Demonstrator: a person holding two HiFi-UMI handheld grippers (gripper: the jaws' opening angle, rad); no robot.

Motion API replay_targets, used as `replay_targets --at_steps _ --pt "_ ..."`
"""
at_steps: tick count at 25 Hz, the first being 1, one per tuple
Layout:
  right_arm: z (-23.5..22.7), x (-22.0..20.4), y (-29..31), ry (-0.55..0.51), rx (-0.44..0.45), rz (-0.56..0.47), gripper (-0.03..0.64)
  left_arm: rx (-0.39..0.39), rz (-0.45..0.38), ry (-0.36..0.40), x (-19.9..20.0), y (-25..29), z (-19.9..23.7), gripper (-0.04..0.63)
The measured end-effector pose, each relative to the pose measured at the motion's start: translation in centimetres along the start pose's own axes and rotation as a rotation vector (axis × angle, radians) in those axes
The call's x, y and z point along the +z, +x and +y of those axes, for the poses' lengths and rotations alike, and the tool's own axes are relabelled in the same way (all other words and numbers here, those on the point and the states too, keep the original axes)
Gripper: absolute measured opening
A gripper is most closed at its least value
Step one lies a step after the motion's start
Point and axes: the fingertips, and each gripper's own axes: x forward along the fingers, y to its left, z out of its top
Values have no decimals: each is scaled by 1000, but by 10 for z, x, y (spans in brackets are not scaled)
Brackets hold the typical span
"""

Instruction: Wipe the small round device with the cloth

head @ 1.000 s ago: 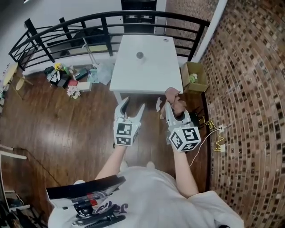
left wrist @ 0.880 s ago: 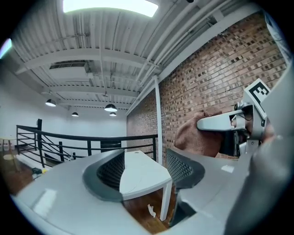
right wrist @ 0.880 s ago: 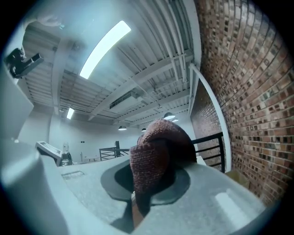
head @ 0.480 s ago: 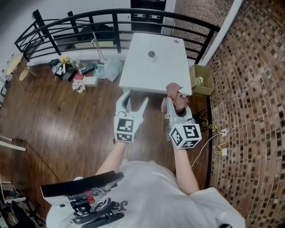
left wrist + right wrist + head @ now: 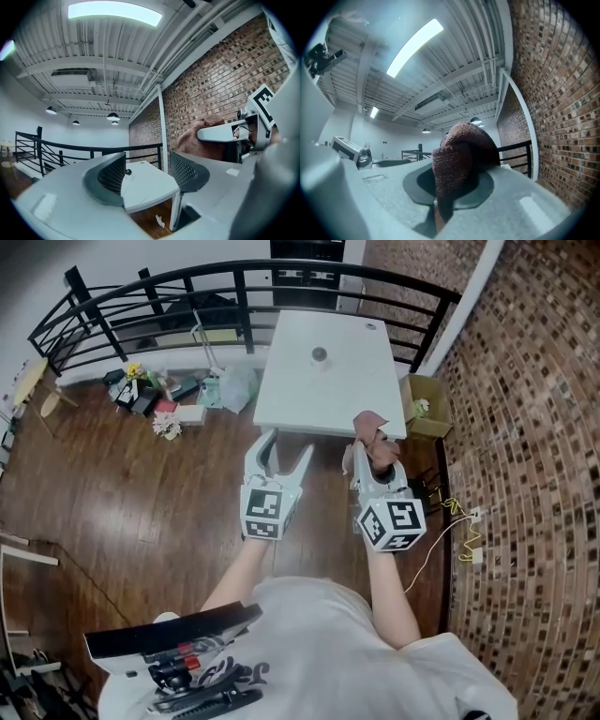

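A small dark round device (image 5: 320, 354) sits near the far end of the white table (image 5: 347, 399); the left gripper view shows the device (image 5: 128, 172) between the jaws, far off. My left gripper (image 5: 286, 448) hangs open just short of the table's near edge; its jaws have just opened slightly further, with nothing between them. My right gripper (image 5: 372, 457) is shut on a reddish-brown cloth (image 5: 372, 430), bunched over the table's near right corner. In the right gripper view the cloth (image 5: 457, 159) fills the space between the jaws.
A black railing (image 5: 234, 282) curves behind the table. An open cardboard box (image 5: 424, 407) stands at the table's right, by the brick wall (image 5: 525, 427). Clutter (image 5: 155, 395) lies on the wooden floor at left, and a yellow cable (image 5: 464, 535) at right.
Both grippers have moved forward to the table's near edge, the right one carrying the cloth over its corner. Little has shifted in the last half second.
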Motion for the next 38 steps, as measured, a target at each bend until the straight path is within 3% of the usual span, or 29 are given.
replay_targets --at_steps 6,19,38 --pt "6 -1 -3 -11 -12 3 26 -7 -35 16 9 -6 0 259" --pt "-5 1 -23 -36 -51 18 26 -47 -41 -6 9 -4 -24 268" --pt "-9 0 -46 -32 -37 27 26 -25 -23 -15 6 -16 -42 270"
